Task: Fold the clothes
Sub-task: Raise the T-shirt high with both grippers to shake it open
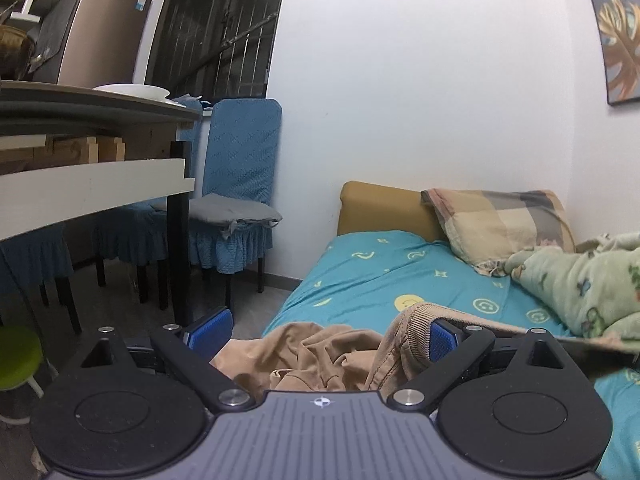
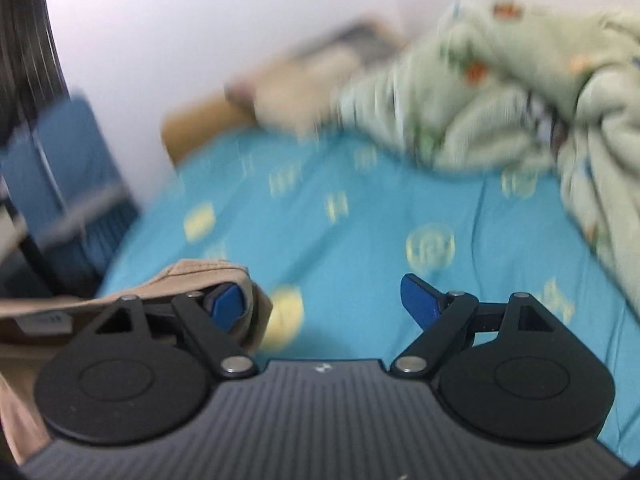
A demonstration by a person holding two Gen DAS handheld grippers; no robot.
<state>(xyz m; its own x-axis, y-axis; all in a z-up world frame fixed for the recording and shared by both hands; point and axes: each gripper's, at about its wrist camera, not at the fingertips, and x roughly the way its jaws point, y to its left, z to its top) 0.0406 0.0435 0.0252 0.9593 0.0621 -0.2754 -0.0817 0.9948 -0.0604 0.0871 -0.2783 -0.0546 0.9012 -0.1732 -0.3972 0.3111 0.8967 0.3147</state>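
A tan garment [image 1: 316, 356] lies crumpled at the near edge of the bed. In the left wrist view it is bunched between the wide-apart jaws of my left gripper [image 1: 326, 336]. Its ribbed hem [image 1: 412, 320] is draped over the right blue pad [image 1: 442, 340], while the left pad [image 1: 212, 332] is bare. The right wrist view is blurred. There my right gripper [image 2: 324, 302] stands open over the teal sheet, and a fold of the tan garment [image 2: 200, 276] wraps around its left pad [image 2: 228, 304]. Its right pad [image 2: 420, 300] touches nothing.
The bed has a teal sheet [image 1: 380, 276] with yellow smiley prints. A plaid pillow [image 1: 500, 224] and a green blanket [image 1: 580, 284] sit at its far right. To the left stand a table [image 1: 92, 184], blue-covered chairs [image 1: 236, 208] and a green stool [image 1: 18, 352].
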